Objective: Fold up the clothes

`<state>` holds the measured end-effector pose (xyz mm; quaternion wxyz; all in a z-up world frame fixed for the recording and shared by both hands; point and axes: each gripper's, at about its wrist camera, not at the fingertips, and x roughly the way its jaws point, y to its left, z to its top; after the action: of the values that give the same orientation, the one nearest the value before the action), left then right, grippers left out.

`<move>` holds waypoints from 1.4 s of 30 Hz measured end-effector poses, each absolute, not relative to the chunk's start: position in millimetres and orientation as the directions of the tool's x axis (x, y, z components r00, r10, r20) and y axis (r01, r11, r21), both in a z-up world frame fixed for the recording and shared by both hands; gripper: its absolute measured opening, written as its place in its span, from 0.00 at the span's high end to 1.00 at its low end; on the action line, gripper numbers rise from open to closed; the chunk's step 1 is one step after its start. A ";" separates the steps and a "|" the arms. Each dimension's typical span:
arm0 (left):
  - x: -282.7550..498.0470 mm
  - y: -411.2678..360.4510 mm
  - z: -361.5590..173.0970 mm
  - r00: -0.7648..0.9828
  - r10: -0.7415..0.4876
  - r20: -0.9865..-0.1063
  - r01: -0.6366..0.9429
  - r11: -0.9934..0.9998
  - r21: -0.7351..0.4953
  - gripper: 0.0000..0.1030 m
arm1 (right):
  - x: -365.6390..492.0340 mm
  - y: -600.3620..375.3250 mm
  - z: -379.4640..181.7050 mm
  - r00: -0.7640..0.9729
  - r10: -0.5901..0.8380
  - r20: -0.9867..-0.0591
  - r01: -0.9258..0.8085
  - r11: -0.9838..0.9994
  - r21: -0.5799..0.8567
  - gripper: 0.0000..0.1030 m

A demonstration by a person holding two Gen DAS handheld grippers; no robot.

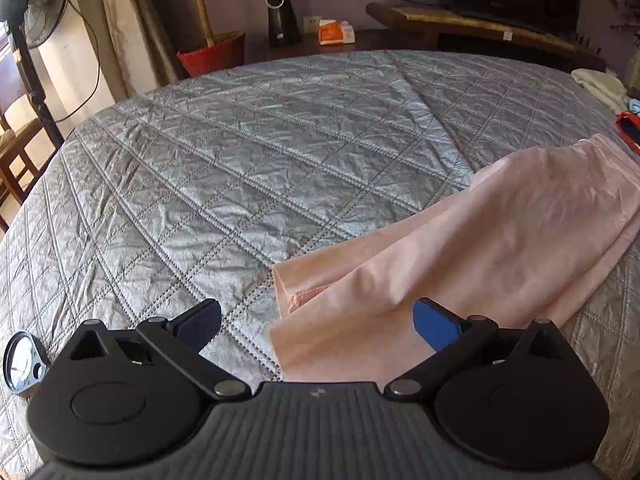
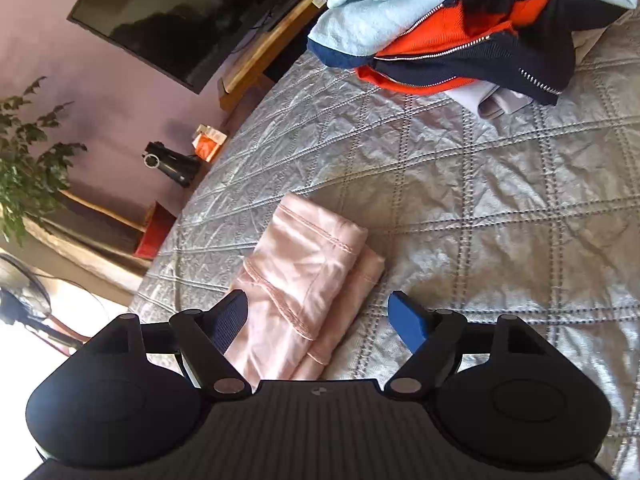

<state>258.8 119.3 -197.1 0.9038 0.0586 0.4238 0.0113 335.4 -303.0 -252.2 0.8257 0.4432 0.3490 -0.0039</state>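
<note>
Gaping wide and holding nothing, the left gripper (image 1: 316,326) and right gripper (image 2: 318,314) hovered above the folded pale-pink cotton garment (image 2: 304,280), which lay on the grey quilted bedspread (image 2: 460,200), toward three o'clock in the left view.

left gripper (image 1: 316,320), right gripper (image 2: 318,314), jaws spread (both)

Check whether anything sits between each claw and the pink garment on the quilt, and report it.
Nothing visible does. The left claw is open right over the near end of the pink garment, and the right claw is open just above it too. The pile of clothes lies farther back on the quilt, apart from it.
</note>
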 end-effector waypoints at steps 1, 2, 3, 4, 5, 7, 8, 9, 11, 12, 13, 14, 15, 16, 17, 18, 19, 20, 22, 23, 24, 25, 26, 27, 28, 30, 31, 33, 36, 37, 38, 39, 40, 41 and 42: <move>264.3 111.4 -194.2 0.660 0.055 -0.749 0.056 0.991 0.122 0.01 | 338.9 -301.6 -253.3 0.764 0.300 -0.572 0.311 0.605 0.733 0.22; 263.2 106.4 -193.1 0.672 0.044 -0.739 0.078 0.988 0.130 0.01 | 342.3 -299.1 -253.3 0.768 0.292 -0.570 0.306 0.614 0.727 0.22; 264.9 96.4 -193.3 0.681 0.036 -0.732 0.103 0.984 0.145 0.01 | 345.5 -295.6 -252.2 0.769 0.280 -0.575 0.300 0.635 0.712 0.22; 267.8 90.5 -195.1 0.675 0.033 -0.737 0.121 0.980 0.155 0.01 | 348.3 -292.5 -251.7 0.766 0.268 -0.584 0.299 0.656 0.693 0.30; 278.6 87.7 -201.8 0.658 0.033 -0.752 0.133 0.978 0.159 0.01 | 350.9 -289.6 -251.9 0.758 0.256 -0.600 0.302 0.678 0.671 0.53; 293.2 84.4 -214.9 0.598 0.028 -0.801 0.148 0.978 0.145 0.01 | 354.2 -285.5 -253.2 0.748 0.237 -0.620 0.304 0.708 0.638 0.85; 295.1 84.6 -217.3 0.589 0.017 -0.808 0.147 0.981 0.128 0.00 | 353.0 -285.8 -255.2 0.751 0.239 -0.616 0.300 0.707 0.641 0.91; 295.9 85.1 -215.7 0.591 0.006 -0.807 0.140 0.984 0.110 0.01 | 350.3 -286.3 -255.4 0.752 0.235 -0.616 0.300 0.710 0.637 0.93; 283.7 81.6 -206.5 0.604 0.011 -0.797 0.115 0.988 0.100 0.01 | 342.1 -287.5 -252.1 0.751 0.212 -0.625 0.306 0.728 0.614 0.96; 284.7 85.6 -203.9 0.616 0.015 -0.787 0.094 0.991 0.093 0.01 | 338.2 -288.5 -250.5 0.739 0.187 -0.647 0.321 0.746 0.583 0.95; 285.6 89.6 -201.3 0.628 0.019 -0.778 0.074 0.994 0.085 0.01 | 334.4 -287.2 -246.6 0.714 0.131 -0.688 0.335 0.799 0.500 0.98; 286.9 97.6 -197.1 0.644 0.022 -0.765 0.035 0.998 0.059 0.01 | 329.5 -280.6 -238.5 0.695 0.039 -0.718 0.325 0.874 0.362 0.88; 281.7 107.0 -190.3 0.660 0.037 -0.750 -0.025 0.999 0.028 0.01 | 323.4 -270.8 -228.2 0.695 -0.056 -0.717 0.301 0.928 0.219 0.87; 283.1 117.5 -187.4 0.667 0.064 -0.742 -0.081 0.997 0.013 0.01 | 316.2 -263.1 -217.1 0.719 -0.087 -0.690 0.263 0.952 0.154 0.87; 284.9 128.2 -184.9 0.671 0.091 -0.736 -0.137 0.991 -0.002 0.01 | 310.2 -259.4 -206.9 0.750 -0.055 -0.659 0.222 0.960 0.173 0.87; 287.0 141.7 -183.1 0.663 0.137 -0.736 -0.210 0.978 -0.007 0.01 | 307.0 -254.5 -196.9 0.777 -0.005 -0.630 0.178 0.961 0.211 0.86; 288.1 152.8 -182.2 0.650 0.169 -0.741 -0.266 0.964 -0.013 0.01 | 306.7 -242.7 -186.6 0.794 0.038 -0.607 0.118 0.970 0.215 0.83; 288.2 161.8 -181.7 0.638 0.185 -0.747 -0.306 0.952 -0.025 0.01 | 310.5 -223.2 -180.7 0.790 0.079 -0.608 0.042 0.983 0.181 0.79; 286.4 181.2 -181.9 0.617 0.176 -0.767 -0.370 0.925 -0.085 0.01 | 321.6 -175.3 -177.2 0.745 0.177 -0.644 -0.132 0.984 0.117 0.64; 285.5 187.9 -182.8 0.610 0.160 -0.776 -0.388 0.914 -0.117 0.01 | 326.1 -149.5 -179.4 0.711 0.232 -0.664 -0.214 0.971 0.110 0.45; 284.6 194.5 -183.6 0.603 0.143 -0.785 -0.406 0.902 -0.148 0.01 | 329.0 -124.9 -182.4 0.680 0.279 -0.679 -0.283 0.953 0.108 0.37; 283.7 200.4 -184.5 0.598 0.130 -0.791 -0.423 0.890 -0.172 0.01 | 330.4 -101.6 -186.0 0.653 0.320 -0.687 -0.340 0.934 0.112 0.35; 282.7 205.3 -185.0 0.594 0.124 -0.795 -0.437 0.879 -0.189 0.01 | 331.8 -78.2 -189.6 0.623 0.359 -0.695 -0.396 0.911 0.116 0.39; 281.8 209.9 -185.6 0.590 0.116 -0.799 -0.446 0.872 -0.203 0.01 | 332.4 -56.6 -193.2 0.598 0.383 -0.704 -0.443 0.890 0.108 0.40; 280.8 214.5 -186.2 0.586 0.108 -0.803 -0.455 0.864 -0.216 0.01 | 332.3 -39.3 -197.6 0.584 0.386 -0.714 -0.477 0.875 0.083 0.40; 281.3 221.2 -188.8 0.585 0.071 -0.808 -0.460 0.849 -0.259 0.01 | 333.3 -14.4 -213.2 0.545 0.356 -0.759 -0.523 0.852 0.025 0.40; 281.8 224.8 -190.1 0.588 0.048 -0.807 -0.463 0.838 -0.287 0.01 | 330.7 -8.3 -220.1 0.531 0.340 -0.777 -0.544 0.839 -0.005 0.42; 278.5 235.8 -191.4 0.598 0.012 -0.801 -0.474 0.811 -0.342 0.01 | 321.4 -3.2 -218.8 0.538 0.317 -0.781 -0.575 0.816 -0.065 0.44; 272.0 259.9 -184.5 0.627 0.033 -0.779 -0.502 0.782 -0.370 0.01 | 310.8 4.7 -196.9 0.580 0.365 -0.728 -0.617 0.781 -0.100 0.46; 277.1 258.1 -180.5 0.636 0.063 -0.769 -0.508 0.784 -0.356 0.01 | 308.1 12.1 -187.6 0.588 0.394 -0.707 -0.643 0.758 -0.112 0.46; 282.6 255.7 -176.6 0.646 0.094 -0.758 -0.514 0.787 -0.341 0.01 | 306.2 21.8 -180.0 0.588 0.421 -0.691 -0.670 0.731 -0.126 0.46; 287.3 253.3 -174.9 0.656 0.119 -0.746 -0.519 0.789 -0.330 0.01 | 306.3 34.5 -176.3 0.574 0.444 -0.688 -0.703 0.698 -0.136 0.46; 291.9 251.0 -173.5 0.665 0.145 -0.733 -0.523 0.790 -0.319 0.01 | 307.5 48.0 -174.7 0.551 0.466 -0.693 -0.737 0.660 -0.142 0.44; 293.6 250.7 -174.4 0.668 0.164 -0.726 -0.533 0.786 -0.313 0.01 | 308.8 61.5 -173.2 0.526 0.487 -0.697 -0.770 0.621 -0.148 0.44; 295.3 250.4 -175.6 0.670 0.183 -0.719 -0.543 0.781 -0.307 0.01 | 312.3 74.3 -173.6 0.500 0.501 -0.706 -0.800 0.580 -0.155 0.44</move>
<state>295.3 250.4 -175.6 0.8767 -0.2578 0.3493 0.2071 312.3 74.3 -173.6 0.8324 -0.2393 0.3120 0.3906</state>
